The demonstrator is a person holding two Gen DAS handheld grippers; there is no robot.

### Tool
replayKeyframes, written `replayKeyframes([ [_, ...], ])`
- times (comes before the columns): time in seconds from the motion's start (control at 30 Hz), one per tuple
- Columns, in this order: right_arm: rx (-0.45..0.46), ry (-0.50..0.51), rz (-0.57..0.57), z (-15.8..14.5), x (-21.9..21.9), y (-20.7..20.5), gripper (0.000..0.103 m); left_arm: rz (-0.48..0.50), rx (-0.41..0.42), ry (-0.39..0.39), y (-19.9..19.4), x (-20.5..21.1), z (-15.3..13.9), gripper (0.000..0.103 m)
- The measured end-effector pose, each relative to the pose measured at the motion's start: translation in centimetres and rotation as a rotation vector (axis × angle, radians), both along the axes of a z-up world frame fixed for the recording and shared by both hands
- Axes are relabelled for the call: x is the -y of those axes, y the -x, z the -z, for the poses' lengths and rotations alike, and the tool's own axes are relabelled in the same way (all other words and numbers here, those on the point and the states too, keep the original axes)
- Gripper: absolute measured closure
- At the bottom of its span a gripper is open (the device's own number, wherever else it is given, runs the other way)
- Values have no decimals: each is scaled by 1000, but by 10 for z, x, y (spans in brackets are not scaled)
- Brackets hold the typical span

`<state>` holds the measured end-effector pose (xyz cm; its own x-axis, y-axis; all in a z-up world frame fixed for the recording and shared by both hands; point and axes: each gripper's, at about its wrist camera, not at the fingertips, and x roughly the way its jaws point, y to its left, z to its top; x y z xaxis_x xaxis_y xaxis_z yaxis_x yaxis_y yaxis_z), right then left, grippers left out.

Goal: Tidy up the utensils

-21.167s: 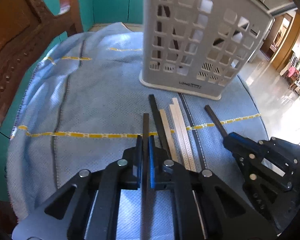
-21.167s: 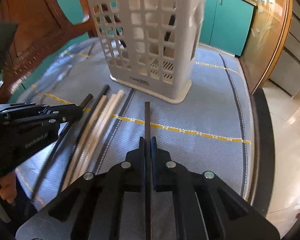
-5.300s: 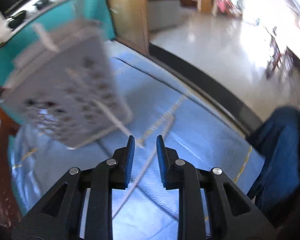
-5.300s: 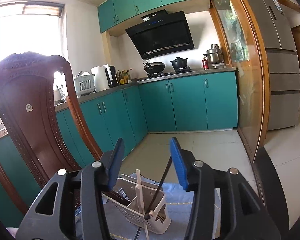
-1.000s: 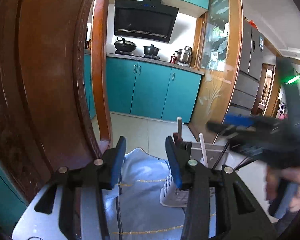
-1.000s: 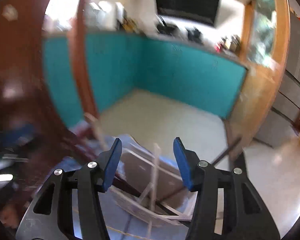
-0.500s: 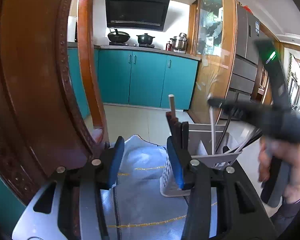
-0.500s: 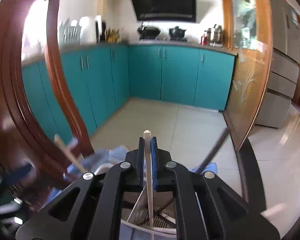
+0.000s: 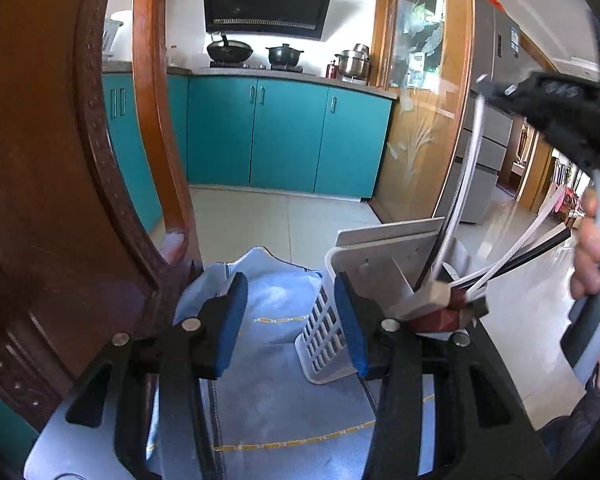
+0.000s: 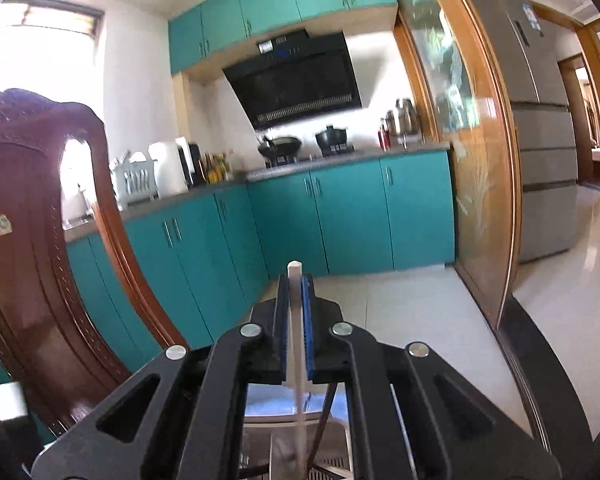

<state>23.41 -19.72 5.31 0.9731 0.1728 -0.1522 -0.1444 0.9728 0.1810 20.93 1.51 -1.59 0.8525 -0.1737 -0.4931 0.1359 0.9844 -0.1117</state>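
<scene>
In the left wrist view a white slotted basket [image 9: 384, 268] stands on a blue cloth [image 9: 268, 400], with white and black chopsticks [image 9: 516, 252] leaning out of it to the right. My left gripper [image 9: 290, 316] is open just in front of the basket's left corner, nothing pressed between its pads. Up at the right, my right gripper [image 9: 486, 86] is shut on a white chopstick [image 9: 466, 168] whose lower end still reaches into the basket. In the right wrist view that white chopstick [image 10: 295, 332] stands clamped in the right gripper [image 10: 295, 282], above the basket [image 10: 284, 432].
A carved wooden chair back [image 9: 60, 200] fills the left side close to my left gripper. A hand [image 9: 592, 240] holds the right gripper's handle at the right edge. Teal cabinets [image 9: 280, 136] and tiled floor lie beyond the table.
The right gripper shut on the white chopstick and rose with it, rolling as it went. My left gripper sank closer to the basket.
</scene>
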Motion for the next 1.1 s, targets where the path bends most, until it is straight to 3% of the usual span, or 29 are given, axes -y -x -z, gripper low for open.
replayKeyframes([
  [0.2, -66, 51, -36, 12, -10, -7, 96, 0, -20, 14, -12, 3, 6, 55],
  [0.47, -136, 16, -67, 20, 0, -2, 93, 8, -23, -25, -8, 7, 12, 52],
  [0.53, -115, -8, -59, 17, 7, 8, 65, 11, -21, -32, -5, 6, 12, 51],
  [0.6, -74, -25, -43, 12, 15, 22, 47, 13, -11, -41, -1, 6, 13, 48],
  [0.67, -14, -30, -28, 9, 22, 45, 40, 7, 12, -59, 7, 5, 13, 46],
  [0.77, 69, -5, 0, 10, 32, 87, 18, -17, 46, -99, 29, 6, 15, 40],
  [0.83, 107, 13, 24, 21, 38, 120, 6, -36, 70, -127, 50, 9, 16, 30],
  [0.97, 109, 89, 37, 51, 47, 173, 3, -88, 135, -172, 111, 18, 16, 14],
  [1.1, 37, 146, 22, 78, 51, 217, 3, -122, 137, -110, 162, 17, 13, 5],
])
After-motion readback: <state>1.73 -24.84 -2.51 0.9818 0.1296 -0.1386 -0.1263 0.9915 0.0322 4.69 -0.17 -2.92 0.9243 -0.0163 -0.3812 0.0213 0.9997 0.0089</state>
